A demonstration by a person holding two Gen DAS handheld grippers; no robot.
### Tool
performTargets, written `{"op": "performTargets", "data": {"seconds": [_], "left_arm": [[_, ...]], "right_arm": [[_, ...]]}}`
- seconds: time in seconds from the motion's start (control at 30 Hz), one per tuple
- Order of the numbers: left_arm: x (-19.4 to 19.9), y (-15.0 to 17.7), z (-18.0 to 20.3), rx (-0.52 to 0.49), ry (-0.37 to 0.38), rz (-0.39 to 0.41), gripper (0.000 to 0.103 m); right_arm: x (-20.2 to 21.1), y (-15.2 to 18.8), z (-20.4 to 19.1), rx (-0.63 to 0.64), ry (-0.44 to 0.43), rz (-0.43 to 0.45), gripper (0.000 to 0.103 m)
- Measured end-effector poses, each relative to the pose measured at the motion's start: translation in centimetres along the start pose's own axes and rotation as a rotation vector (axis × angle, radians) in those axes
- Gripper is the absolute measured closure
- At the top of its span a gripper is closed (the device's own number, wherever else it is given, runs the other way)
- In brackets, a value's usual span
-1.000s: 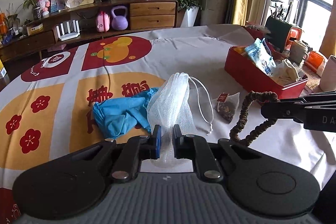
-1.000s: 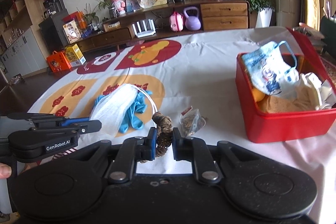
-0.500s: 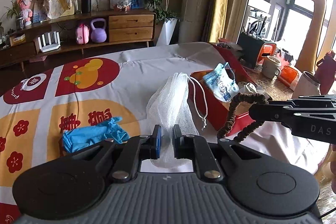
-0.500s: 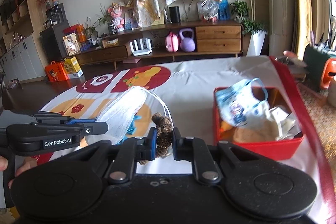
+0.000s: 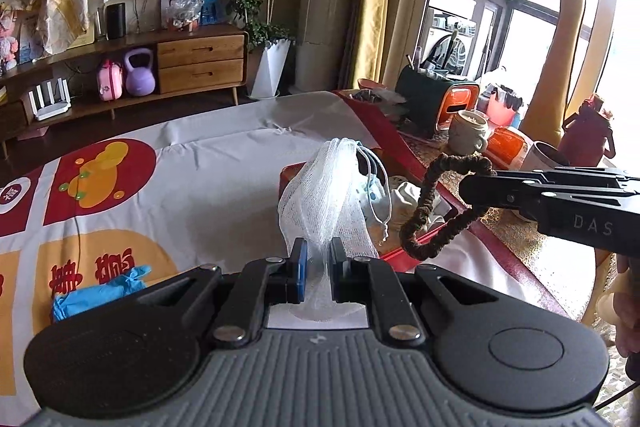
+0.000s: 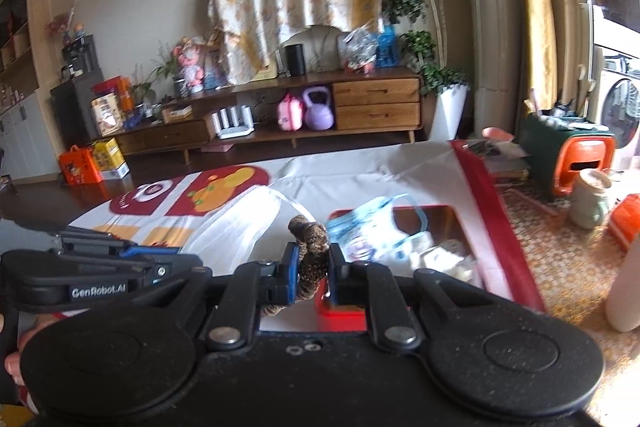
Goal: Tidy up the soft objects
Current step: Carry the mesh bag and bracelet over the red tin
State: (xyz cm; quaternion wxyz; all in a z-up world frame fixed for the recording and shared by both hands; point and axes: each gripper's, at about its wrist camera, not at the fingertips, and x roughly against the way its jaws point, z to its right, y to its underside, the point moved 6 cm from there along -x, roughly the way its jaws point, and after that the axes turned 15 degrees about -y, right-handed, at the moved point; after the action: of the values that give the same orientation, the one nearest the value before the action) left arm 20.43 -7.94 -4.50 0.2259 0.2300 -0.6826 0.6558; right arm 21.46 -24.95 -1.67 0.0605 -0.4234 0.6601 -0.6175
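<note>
My left gripper [image 5: 317, 267] is shut on a white mesh drawstring bag [image 5: 324, 195], held in the air just short of the red box [image 5: 394, 255]. My right gripper [image 6: 313, 267] is shut on a brown fabric hair band [image 6: 310, 247]; in the left wrist view that hair band [image 5: 436, 211] hangs as a loop from the right gripper's fingers [image 5: 504, 193], over the red box's near edge. The red box [image 6: 492, 251] holds a blue-white face mask [image 6: 372, 227] and pale cloth items. Blue gloves [image 5: 96, 295] lie on the patterned tablecloth at the left.
The table [image 5: 224, 163] wears a white cloth with red and yellow prints. A mug [image 5: 466, 133], an orange-and-green container [image 5: 440, 103] and a red bottle [image 5: 584, 131] stand beyond the box on the right. A wooden sideboard [image 6: 360, 107] lines the far wall.
Both grippers rose and swung right toward the red box, carrying the mesh bag and the hair band. The gloves slid to the lower left of the left wrist view, and the tea sachet left view.
</note>
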Motion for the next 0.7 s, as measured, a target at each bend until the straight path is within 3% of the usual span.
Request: {"op": "performTargets", "data": {"seconds": [0.47, 0.7], "left_arm": [[-3.3, -2.3, 6.4, -0.093, 0.042, -0.004, 0.092], [-6.4, -2.8, 8.1, -0.093, 0.057, -0.056, 0.092]], "right_arm": [[0.8, -1.4, 7.1, -0.041, 0.105, 0.032, 0.089], [-0.2, -2.2, 9.8, -0.041, 0.127, 0.024, 0.089]]}}
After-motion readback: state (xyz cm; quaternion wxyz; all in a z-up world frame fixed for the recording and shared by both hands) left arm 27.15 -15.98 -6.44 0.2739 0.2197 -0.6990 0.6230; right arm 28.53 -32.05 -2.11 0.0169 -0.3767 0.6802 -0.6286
